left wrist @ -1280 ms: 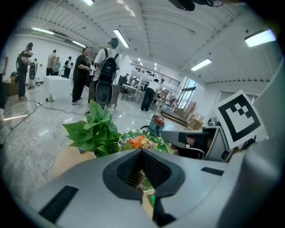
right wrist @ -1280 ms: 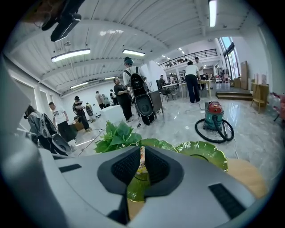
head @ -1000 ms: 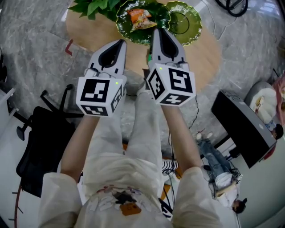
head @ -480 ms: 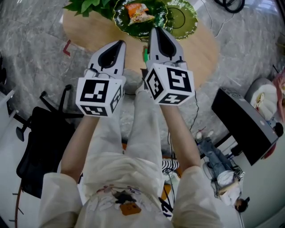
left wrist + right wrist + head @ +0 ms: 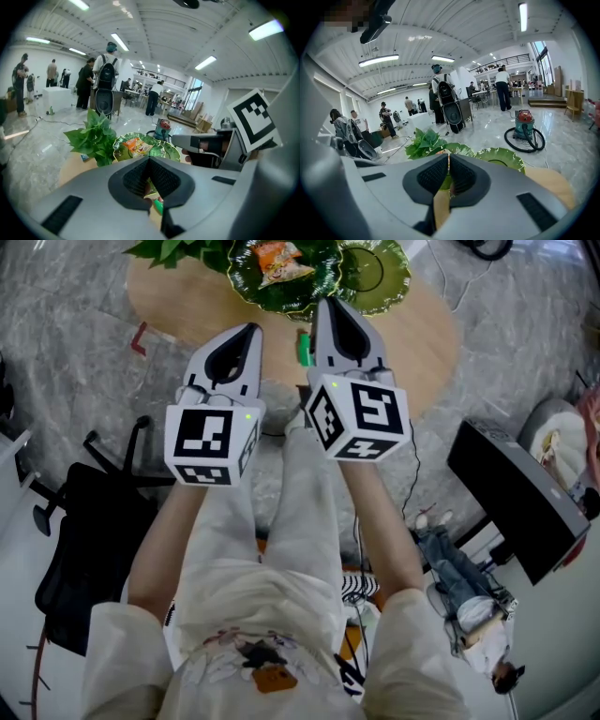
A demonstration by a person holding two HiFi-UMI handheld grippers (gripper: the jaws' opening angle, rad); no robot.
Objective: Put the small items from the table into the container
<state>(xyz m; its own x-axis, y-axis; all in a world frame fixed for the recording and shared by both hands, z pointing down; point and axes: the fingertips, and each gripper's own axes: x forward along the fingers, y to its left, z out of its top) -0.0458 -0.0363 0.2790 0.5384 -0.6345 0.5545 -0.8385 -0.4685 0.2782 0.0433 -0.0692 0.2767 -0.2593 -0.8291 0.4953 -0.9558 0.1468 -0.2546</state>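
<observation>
A round wooden table (image 5: 417, 348) bears two green leaf-shaped plates. The left plate (image 5: 246, 285) holds an orange snack packet (image 5: 279, 259) (image 5: 137, 146); the right plate (image 5: 398, 277) (image 5: 501, 157) looks empty. A small green item (image 5: 303, 346) (image 5: 158, 206) lies on the wood between my two grippers. My left gripper (image 5: 251, 327) (image 5: 150, 159) hovers over the table's near edge, jaws shut with nothing in them. My right gripper (image 5: 328, 302) (image 5: 449, 154) points at the plates' near rims, also shut and empty.
A leafy green plant (image 5: 178, 249) (image 5: 96, 138) (image 5: 424, 140) stands at the table's far left. On the floor are a black chair (image 5: 84, 512) at the left, a black box (image 5: 511, 502) at the right and a vacuum cleaner (image 5: 525, 124) beyond the table. People stand far back.
Both grippers have drawn back a little from the plates, side by side and still shut. The small green item has come out from behind the right gripper.
</observation>
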